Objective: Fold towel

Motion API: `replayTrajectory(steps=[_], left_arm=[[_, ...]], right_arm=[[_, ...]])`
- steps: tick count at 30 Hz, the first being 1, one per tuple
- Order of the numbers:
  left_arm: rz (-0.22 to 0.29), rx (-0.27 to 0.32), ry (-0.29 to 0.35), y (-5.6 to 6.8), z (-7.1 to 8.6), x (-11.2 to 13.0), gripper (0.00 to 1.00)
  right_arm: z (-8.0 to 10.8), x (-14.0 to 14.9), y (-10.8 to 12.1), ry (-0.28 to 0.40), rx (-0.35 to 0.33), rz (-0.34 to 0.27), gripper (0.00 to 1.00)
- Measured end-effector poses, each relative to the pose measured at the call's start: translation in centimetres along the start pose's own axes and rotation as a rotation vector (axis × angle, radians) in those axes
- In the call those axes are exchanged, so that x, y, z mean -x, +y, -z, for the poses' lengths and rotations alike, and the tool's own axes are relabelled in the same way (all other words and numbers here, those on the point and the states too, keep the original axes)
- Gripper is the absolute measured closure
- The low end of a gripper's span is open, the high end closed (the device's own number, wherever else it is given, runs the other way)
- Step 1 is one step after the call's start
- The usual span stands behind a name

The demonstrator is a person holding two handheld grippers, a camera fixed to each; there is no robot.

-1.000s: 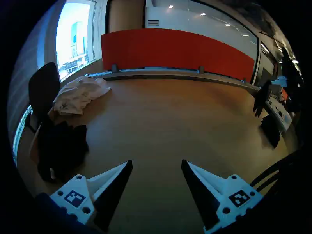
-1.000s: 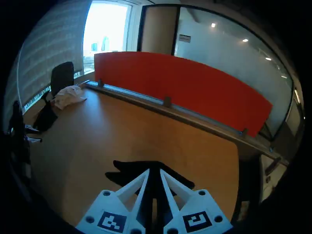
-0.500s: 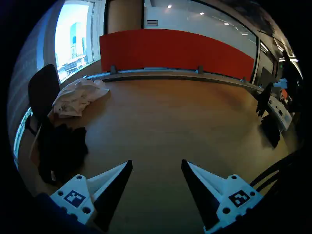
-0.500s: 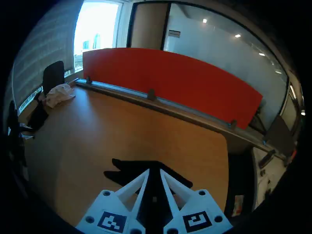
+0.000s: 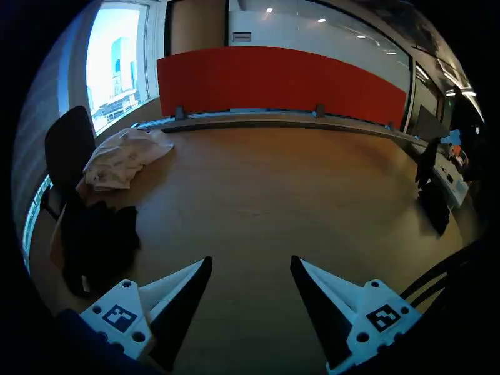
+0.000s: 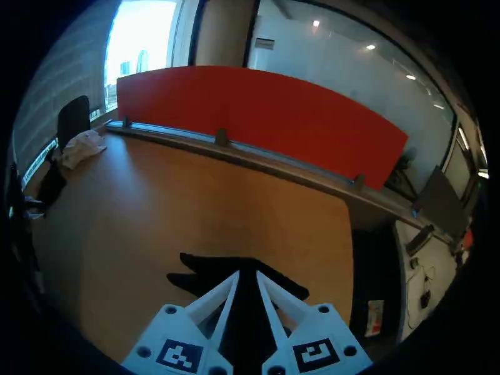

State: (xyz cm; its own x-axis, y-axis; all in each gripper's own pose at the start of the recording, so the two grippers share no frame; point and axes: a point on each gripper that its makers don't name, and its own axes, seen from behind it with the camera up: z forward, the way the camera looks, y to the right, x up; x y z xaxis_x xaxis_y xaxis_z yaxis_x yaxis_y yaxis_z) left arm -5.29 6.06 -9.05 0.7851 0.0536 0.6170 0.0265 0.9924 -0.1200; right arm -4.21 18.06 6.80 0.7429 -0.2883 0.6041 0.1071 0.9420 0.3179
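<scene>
Black towel (image 6: 206, 276) is pinched between the almost closed fingers of the right gripper (image 6: 247, 276), low over the wooden desk (image 6: 156, 206). The left gripper (image 5: 250, 260) hovers level above the desk, wide open, holding nothing.

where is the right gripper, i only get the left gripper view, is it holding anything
Observer: The right gripper has its fingers almost together, with a dark cloth pinched between them.
Operator: is that cloth off the table
Observer: I cannot tell. It spreads out past the fingertips over the wooden table, not far from the table edge on that view's right.
Operator: how close is it to the white pile
Observer: Far off. In the right gripper view the white crumpled cloth looks small, at the table's far left end by the black chair.
</scene>
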Motion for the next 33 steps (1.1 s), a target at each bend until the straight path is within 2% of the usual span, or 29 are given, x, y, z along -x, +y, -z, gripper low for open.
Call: replayTrajectory(steps=[13,24,33], left_arm=[[-0.008,0.007,0.003,0.6,0.0,-0.4,0.07],[-0.019,0.014,0.006,0.9,0.0,-0.9,0.07],[-0.024,0.020,0.004,1.2,0.0,-1.0,0.07]], right_arm=[[1.0,2.4,0.8,-0.028,0.021,-0.025,0.92],[2.6,6.9,1.9,-0.076,0.049,-0.082,0.92],[4.0,9.6,1.3,-0.095,0.044,-0.114,0.92]])
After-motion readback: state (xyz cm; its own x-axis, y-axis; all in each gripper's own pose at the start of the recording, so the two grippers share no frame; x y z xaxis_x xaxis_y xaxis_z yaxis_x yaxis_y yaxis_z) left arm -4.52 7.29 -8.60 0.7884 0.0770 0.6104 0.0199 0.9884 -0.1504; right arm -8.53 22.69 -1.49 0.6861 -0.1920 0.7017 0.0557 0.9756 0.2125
